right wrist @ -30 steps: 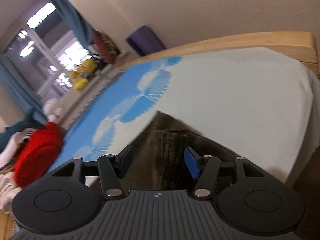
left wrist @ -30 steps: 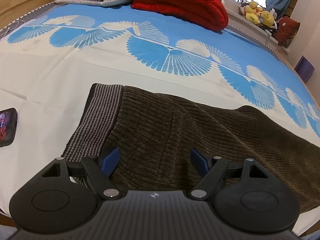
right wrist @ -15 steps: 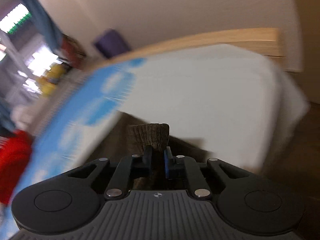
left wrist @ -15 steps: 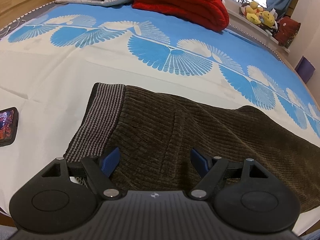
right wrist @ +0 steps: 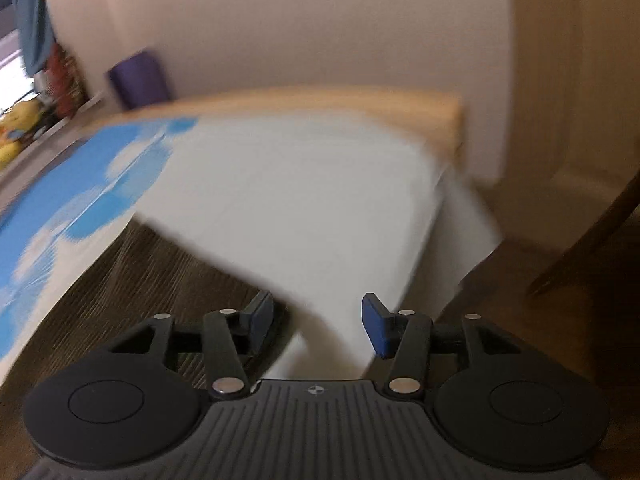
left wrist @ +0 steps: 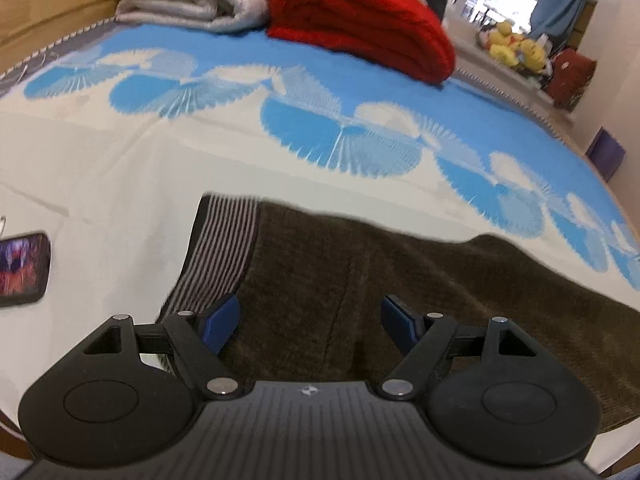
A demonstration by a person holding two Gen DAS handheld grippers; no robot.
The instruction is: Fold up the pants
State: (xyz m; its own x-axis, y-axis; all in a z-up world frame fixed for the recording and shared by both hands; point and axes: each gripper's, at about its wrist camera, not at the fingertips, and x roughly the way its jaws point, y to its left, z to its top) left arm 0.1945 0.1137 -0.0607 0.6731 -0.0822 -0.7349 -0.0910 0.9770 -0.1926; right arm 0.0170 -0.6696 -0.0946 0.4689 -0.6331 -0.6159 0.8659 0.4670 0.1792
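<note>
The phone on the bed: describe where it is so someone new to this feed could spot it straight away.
Start from the bed with the white and blue fan-patterned cover. The brown pants lie across its near side, striped waistband towards the picture's left. Beyond that waistband, at the far left edge of the left wrist view, lies the phone: the only small, dark, flat thing there, its screen lit.

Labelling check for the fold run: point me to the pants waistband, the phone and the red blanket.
pants waistband [left wrist: 218,252]: left wrist view, middle of the striped band.
phone [left wrist: 22,268]: left wrist view, on its lit screen, at the left edge.
red blanket [left wrist: 360,20]: left wrist view, top of the folded roll.
</note>
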